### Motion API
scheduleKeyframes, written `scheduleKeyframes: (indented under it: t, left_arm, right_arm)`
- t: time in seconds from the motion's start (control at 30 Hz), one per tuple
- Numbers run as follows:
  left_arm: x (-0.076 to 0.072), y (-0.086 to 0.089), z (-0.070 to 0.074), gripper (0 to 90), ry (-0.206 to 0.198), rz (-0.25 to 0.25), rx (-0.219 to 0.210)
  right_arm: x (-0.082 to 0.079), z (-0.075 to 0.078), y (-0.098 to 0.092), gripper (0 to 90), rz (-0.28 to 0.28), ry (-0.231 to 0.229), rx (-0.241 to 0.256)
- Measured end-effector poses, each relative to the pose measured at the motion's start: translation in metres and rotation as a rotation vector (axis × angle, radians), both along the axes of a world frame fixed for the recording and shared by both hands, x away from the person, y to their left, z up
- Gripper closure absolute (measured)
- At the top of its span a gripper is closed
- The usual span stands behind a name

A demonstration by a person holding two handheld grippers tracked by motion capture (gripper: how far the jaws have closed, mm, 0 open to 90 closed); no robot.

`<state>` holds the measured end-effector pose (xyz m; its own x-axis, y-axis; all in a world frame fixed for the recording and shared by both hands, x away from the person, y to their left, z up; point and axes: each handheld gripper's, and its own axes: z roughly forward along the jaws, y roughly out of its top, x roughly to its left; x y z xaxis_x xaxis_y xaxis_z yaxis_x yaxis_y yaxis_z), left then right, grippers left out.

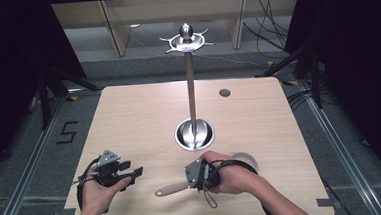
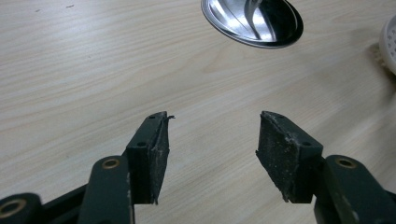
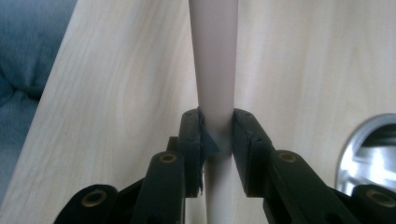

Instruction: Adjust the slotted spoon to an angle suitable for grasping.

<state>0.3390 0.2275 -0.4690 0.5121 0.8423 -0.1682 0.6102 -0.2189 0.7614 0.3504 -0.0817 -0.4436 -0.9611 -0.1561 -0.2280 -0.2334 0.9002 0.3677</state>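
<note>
Handle (image 1: 172,189) lies crosswise before the stand base (image 1: 194,134), pinched by the right gripper (image 1: 198,175); left gripper (image 1: 132,172) gapes empty.

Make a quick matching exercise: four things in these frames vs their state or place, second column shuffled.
1. left hand-held gripper
2. right hand-held gripper
3. metal stand
4. tape roll

A. upright at the table's middle
B. shut on a pale wooden handle
C. open over bare tabletop
D. flat behind the right hand

Pairs: 1-C, 2-B, 3-A, 4-D
</note>
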Motion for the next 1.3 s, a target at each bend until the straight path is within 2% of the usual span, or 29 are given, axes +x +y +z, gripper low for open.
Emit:
scheduleKeyframes:
  t: [0.03,0.07,0.1,0.13,0.17,0.2,0.23,0.27,0.3,0.33,0.37,0.4,0.43,0.63,0.7,0.77,0.8,0.87,0.9,0.93,0.97,1.0,1.07,1.1,1.13,1.17,1.2,1.27,1.3]
  left_arm:
    - [0.000,0.000,0.000,42.4,-0.006,0.001,-0.001]
    - [0.000,0.000,0.000,42.4,-0.002,0.001,0.000]
    - [0.000,0.000,-0.001,42.4,-0.003,0.002,-0.005]
    - [0.000,0.000,0.000,42.4,0.006,0.000,-0.003]
    - [0.000,-0.003,-0.002,42.3,0.003,0.011,-0.012]
    - [0.000,-0.003,-0.002,42.3,0.003,0.011,-0.012]
    - [0.000,-0.002,-0.002,42.3,-0.002,-0.004,-0.003]
    - [0.000,-0.002,-0.002,42.3,0.013,-0.015,0.003]
    - [0.000,-0.004,-0.002,42.3,0.007,-0.007,-0.001]
    - [-0.001,-0.004,-0.003,42.3,0.006,-0.013,0.002]
    - [0.000,-0.004,-0.003,42.3,0.008,-0.011,0.005]
    - [-0.001,-0.005,-0.003,42.3,0.010,-0.008,0.000]
    - [-0.001,-0.005,-0.003,42.3,0.014,-0.008,0.003]
    - [-0.001,-0.005,-0.003,42.3,0.017,-0.015,0.005]
    - [-0.001,-0.005,-0.003,42.3,0.024,-0.022,0.008]
    - [-0.001,-0.005,-0.003,42.3,0.016,-0.022,0.005]
    - [-0.001,-0.005,-0.003,42.3,0.017,-0.024,0.006]
    - [-0.001,-0.005,-0.003,42.2,0.019,-0.027,0.010]
    - [-0.001,-0.006,-0.004,42.2,0.011,-0.024,0.007]
    - [-0.001,-0.006,-0.004,42.2,0.014,-0.027,0.007]
    - [-0.001,-0.006,-0.004,42.2,0.015,-0.026,0.007]
    - [-0.001,-0.006,-0.004,42.2,0.016,-0.025,0.008]
    - [-0.001,-0.006,-0.004,42.1,0.017,-0.024,0.009]
    - [-0.001,-0.007,-0.004,42.1,0.015,-0.024,0.007]
    - [-0.001,-0.007,-0.004,42.1,0.015,-0.026,0.000]
    - [-0.001,-0.008,-0.005,42.1,0.013,-0.026,-0.011]
    - [-0.001,-0.008,-0.004,42.1,0.014,-0.026,-0.009]
    - [-0.001,-0.007,-0.004,42.1,0.018,-0.030,0.002]
    - [-0.001,-0.008,-0.005,42.0,0.013,-0.025,-0.012]
  right_arm:
    - [-0.001,0.004,-0.004,74.8,-0.037,0.014,0.015]
    - [0.001,0.008,-0.010,74.8,-0.066,-0.001,0.048]
    - [0.001,0.008,-0.010,74.8,-0.066,-0.001,0.048]
    - [0.001,0.010,-0.012,74.8,-0.071,-0.007,0.069]
    - [0.001,0.014,-0.018,74.8,-0.097,-0.003,0.110]
    - [0.001,0.014,-0.018,74.8,-0.097,-0.003,0.110]
    - [0.003,0.015,-0.020,74.8,-0.085,-0.005,0.131]
    - [0.003,0.017,-0.024,74.8,-0.115,-0.003,0.154]
    - [0.003,0.017,-0.024,74.8,-0.115,-0.003,0.154]
    - [0.004,0.018,-0.028,74.8,-0.131,-0.010,0.187]
    - [0.003,0.019,-0.030,74.8,-0.154,-0.002,0.185]
    - [0.003,0.019,-0.030,74.8,-0.154,-0.002,0.185]
    - [0.005,0.020,-0.032,74.8,-0.151,-0.016,0.214]
    - [0.006,0.025,-0.041,74.8,-0.171,-0.018,0.259]
    - [0.004,0.029,-0.045,74.8,-0.220,0.000,0.272]
    - [0.006,0.032,-0.050,74.8,-0.208,-0.021,0.321]
    - [0.006,0.033,-0.051,74.8,-0.222,-0.013,0.329]
    - [0.008,0.038,-0.059,74.8,-0.244,-0.022,0.386]
    - [0.008,0.038,-0.059,74.8,-0.244,-0.022,0.386]
    - [0.007,0.040,-0.061,74.8,-0.258,-0.019,0.407]
    - [0.008,0.043,-0.067,74.8,-0.259,-0.011,0.461]
    - [0.008,0.043,-0.067,74.8,-0.259,-0.011,0.461]
    - [0.008,0.046,-0.071,74.8,-0.287,-0.011,0.496]
    - [0.009,0.048,-0.077,74.7,-0.316,-0.017,0.536]
    - [0.009,0.048,-0.077,74.7,-0.316,-0.017,0.536]
    - [0.010,0.050,-0.083,74.7,-0.339,-0.027,0.573]
    - [0.010,0.050,-0.083,74.7,-0.339,-0.027,0.573]
    - [0.010,0.052,-0.088,74.7,-0.372,-0.034,0.605]
    - [0.008,0.054,-0.093,74.7,-0.418,-0.041,0.621]
